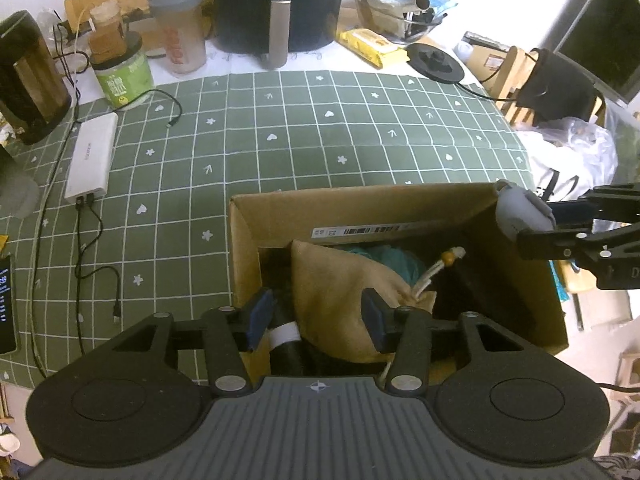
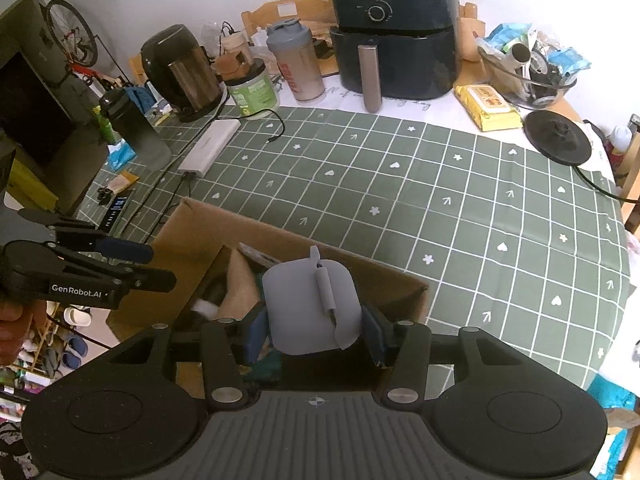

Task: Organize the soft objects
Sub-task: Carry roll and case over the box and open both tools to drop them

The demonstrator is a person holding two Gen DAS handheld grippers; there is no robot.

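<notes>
An open cardboard box (image 1: 360,200) (image 2: 280,236) stands on the green checked cloth near the table's front edge. Inside lie a tan drawstring pouch (image 1: 340,280) (image 2: 240,280), something teal (image 1: 384,256) and a black item with a white band (image 1: 284,336). My left gripper (image 1: 317,318) (image 2: 160,266) hangs open over the box. The tan pouch lies between its fingers, with a gap on the left side. My right gripper (image 2: 316,334) (image 1: 538,224) is shut on a grey soft case (image 2: 308,304) (image 1: 520,212), held above the box's right corner.
Along the back of the table stand a black air fryer (image 1: 280,4), a dark kettle (image 1: 28,80), a shaker bottle (image 1: 180,28) and a green jar (image 1: 124,76). A white power bank (image 1: 90,156) with cables lies left of the box. A yellow pack (image 1: 372,44) and a kettle base (image 1: 436,60) sit back right.
</notes>
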